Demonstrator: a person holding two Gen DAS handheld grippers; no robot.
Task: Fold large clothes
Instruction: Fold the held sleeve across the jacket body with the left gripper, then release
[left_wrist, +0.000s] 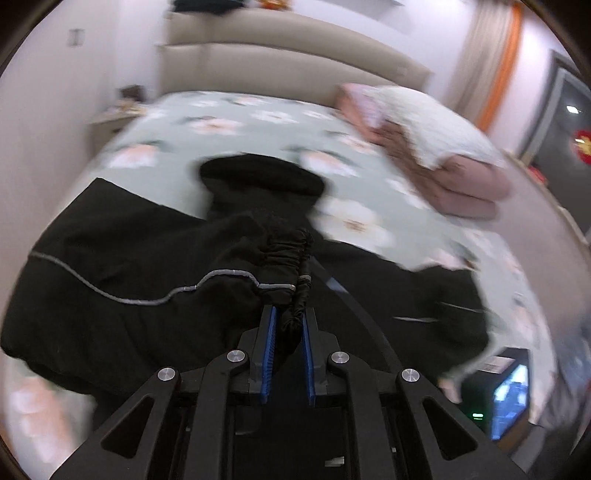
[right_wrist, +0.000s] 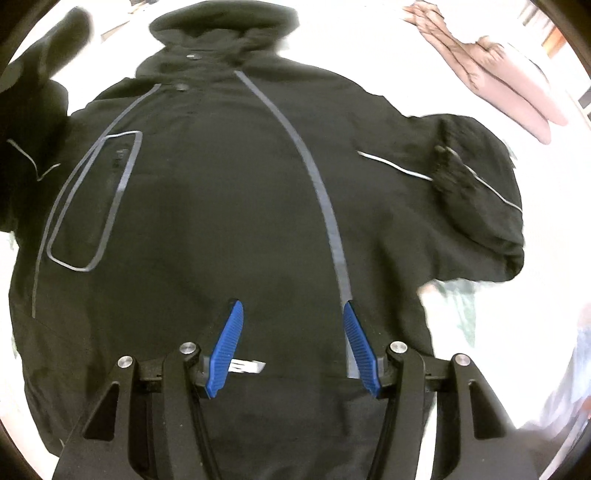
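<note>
our left gripper (left_wrist: 288, 314) pinches the elastic, ruched cuff (left_wrist: 291, 258) of the black jacket (right_wrist: 229, 206), which lies mid-frame on the floral bedsheet (left_wrist: 229, 122); our right gripper (right_wrist: 291, 314) hangs spread wide above its grey-taped front.

both pictures are round and bent at the edges, with dark corners. the left wrist view is soft and smeared, most of all on the bed (left_wrist: 236, 122) and the pillows (left_wrist: 436, 147) far right. the right wrist view is sharper, but the bedding around the black jacket (right_wrist: 229, 206) glares pure white. the jacket looks very dark, with few folds showing.
</note>
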